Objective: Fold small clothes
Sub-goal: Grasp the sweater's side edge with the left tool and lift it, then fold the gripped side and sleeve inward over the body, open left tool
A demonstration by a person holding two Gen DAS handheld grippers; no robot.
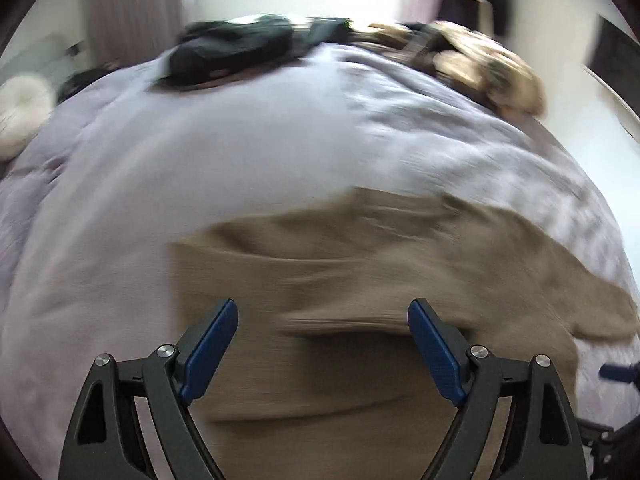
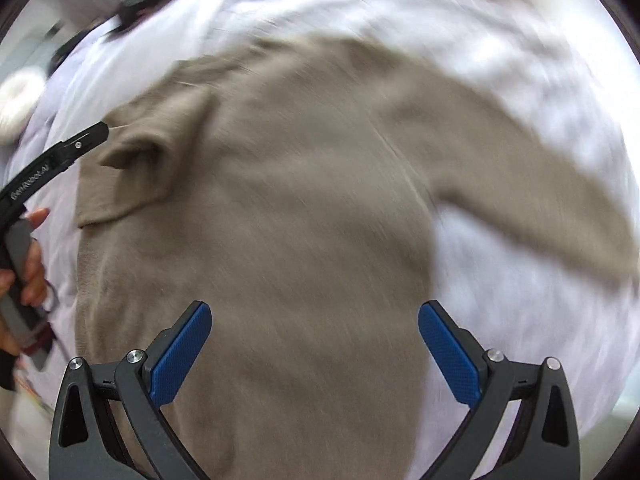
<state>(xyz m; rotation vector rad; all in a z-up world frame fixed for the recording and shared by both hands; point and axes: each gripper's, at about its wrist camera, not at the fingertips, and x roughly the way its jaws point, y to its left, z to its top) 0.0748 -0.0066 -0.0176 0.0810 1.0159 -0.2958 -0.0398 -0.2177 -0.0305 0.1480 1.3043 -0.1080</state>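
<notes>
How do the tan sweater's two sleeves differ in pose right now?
On the tan sweater, the left sleeve is folded in over the body, its cuff beside the left gripper's tip. The right sleeve lies stretched out across the lavender bedcover, unfolded. Both rest flat on the bed, and neither is gripped: the right gripper hangs open above the body.

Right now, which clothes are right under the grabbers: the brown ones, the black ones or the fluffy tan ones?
The brown sweater, spread flat on the bed. The black pile and fluffy tan pile lie bunched at the far edge.
</notes>
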